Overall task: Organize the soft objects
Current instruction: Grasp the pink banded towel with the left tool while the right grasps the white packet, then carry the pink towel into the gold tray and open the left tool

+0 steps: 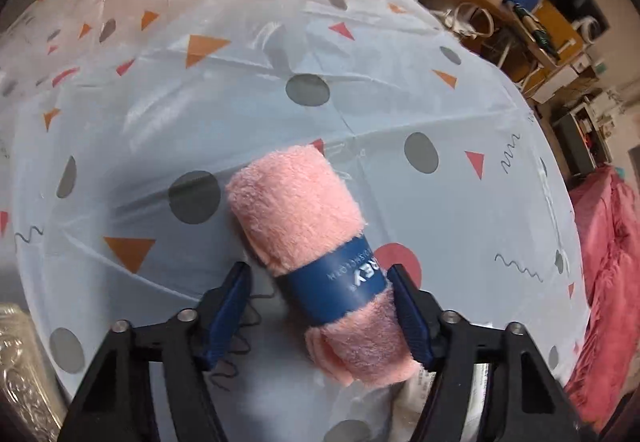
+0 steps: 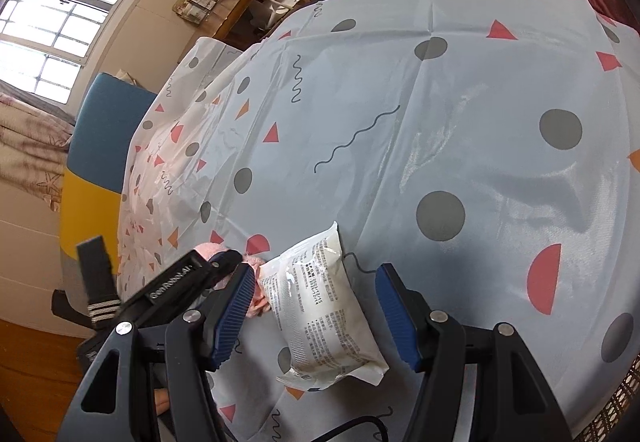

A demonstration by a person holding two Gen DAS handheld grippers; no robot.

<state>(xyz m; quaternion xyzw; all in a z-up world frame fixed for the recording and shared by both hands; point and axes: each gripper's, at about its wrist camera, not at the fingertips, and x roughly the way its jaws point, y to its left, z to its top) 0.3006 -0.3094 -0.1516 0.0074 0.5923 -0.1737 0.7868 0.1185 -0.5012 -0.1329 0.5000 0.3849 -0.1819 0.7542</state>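
Note:
A rolled pink towel with a dark blue paper band lies on the patterned tablecloth. My left gripper straddles its near end. The right finger touches the band, while a gap shows beside the left finger. In the right wrist view a white plastic packet with printed text lies flat between the fingers of my right gripper, which is open with room on both sides. The left gripper's black body and a bit of the pink towel show just left of the packet.
A red blanket lies past the table's right edge. Cluttered wooden shelves stand behind. A blue and yellow chair sits at the table's far side under a window. A silvery embossed object is at the lower left.

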